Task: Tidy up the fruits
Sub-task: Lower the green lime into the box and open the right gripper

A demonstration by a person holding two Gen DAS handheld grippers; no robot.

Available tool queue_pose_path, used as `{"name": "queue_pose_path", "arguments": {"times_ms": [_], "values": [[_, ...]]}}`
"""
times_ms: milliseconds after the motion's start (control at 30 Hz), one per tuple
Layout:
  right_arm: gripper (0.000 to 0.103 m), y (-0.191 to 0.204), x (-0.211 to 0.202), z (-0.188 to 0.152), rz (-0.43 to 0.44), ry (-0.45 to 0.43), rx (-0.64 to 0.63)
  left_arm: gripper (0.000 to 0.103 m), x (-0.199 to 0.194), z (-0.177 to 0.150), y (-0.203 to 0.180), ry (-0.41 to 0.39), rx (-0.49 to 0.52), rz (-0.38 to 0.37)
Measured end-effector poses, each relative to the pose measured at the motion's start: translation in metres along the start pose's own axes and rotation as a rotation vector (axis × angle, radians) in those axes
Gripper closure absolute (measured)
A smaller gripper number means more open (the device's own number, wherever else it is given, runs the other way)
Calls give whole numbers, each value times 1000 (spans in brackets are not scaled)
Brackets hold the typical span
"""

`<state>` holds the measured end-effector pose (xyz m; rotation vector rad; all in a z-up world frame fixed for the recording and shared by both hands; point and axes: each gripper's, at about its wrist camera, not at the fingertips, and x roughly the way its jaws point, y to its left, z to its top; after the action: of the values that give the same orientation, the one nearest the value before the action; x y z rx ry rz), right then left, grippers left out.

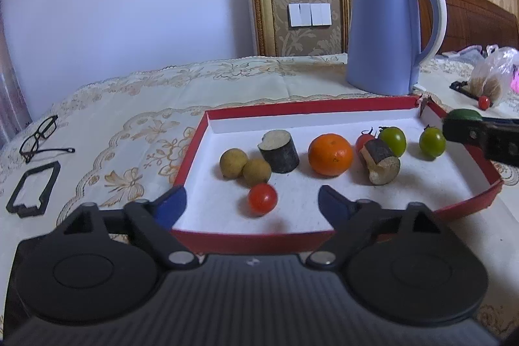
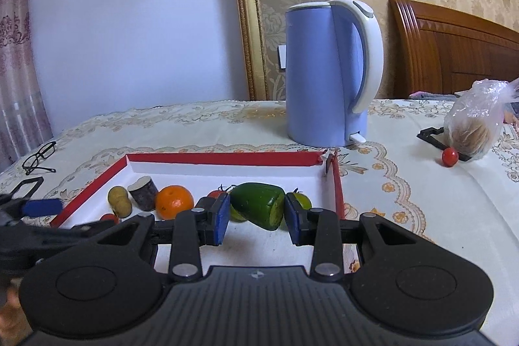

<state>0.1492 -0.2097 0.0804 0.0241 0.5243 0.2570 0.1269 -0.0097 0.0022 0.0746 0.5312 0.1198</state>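
Observation:
A red-rimmed white tray (image 1: 191, 151) holds two longans (image 1: 233, 162), two dark sugarcane pieces (image 1: 279, 155), an orange (image 1: 330, 154), red cherry tomatoes and green tomatoes (image 1: 432, 142). My left gripper (image 1: 251, 202) stands open over the tray's near edge, a red cherry tomato (image 1: 262, 198) lying free between its blue fingertips. My right gripper (image 2: 256, 218) is shut on a green cucumber piece (image 2: 258, 205) above the tray's right part (image 2: 339, 184). From the left wrist, that gripper (image 1: 454, 125) reaches in at the right with the green piece.
A blue electric kettle (image 1: 389, 34) stands behind the tray. Glasses (image 1: 40, 135) and a black frame (image 1: 32, 187) lie left of it. At the far right sit a plastic bag (image 2: 476, 125) and a lone red cherry tomato (image 2: 450, 156) on the lace tablecloth.

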Motion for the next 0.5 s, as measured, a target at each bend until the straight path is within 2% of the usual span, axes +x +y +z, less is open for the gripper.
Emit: {"name": "queue_pose_path", "arguments": {"times_ms": [333,500], "values": [[68,9,39,19,-52,38,-20,10,-19,-13,10,5,-37,-55],[67,14,63,23,-97,73,-40,7,-23,-15,9,-6,-20,-46]]}}
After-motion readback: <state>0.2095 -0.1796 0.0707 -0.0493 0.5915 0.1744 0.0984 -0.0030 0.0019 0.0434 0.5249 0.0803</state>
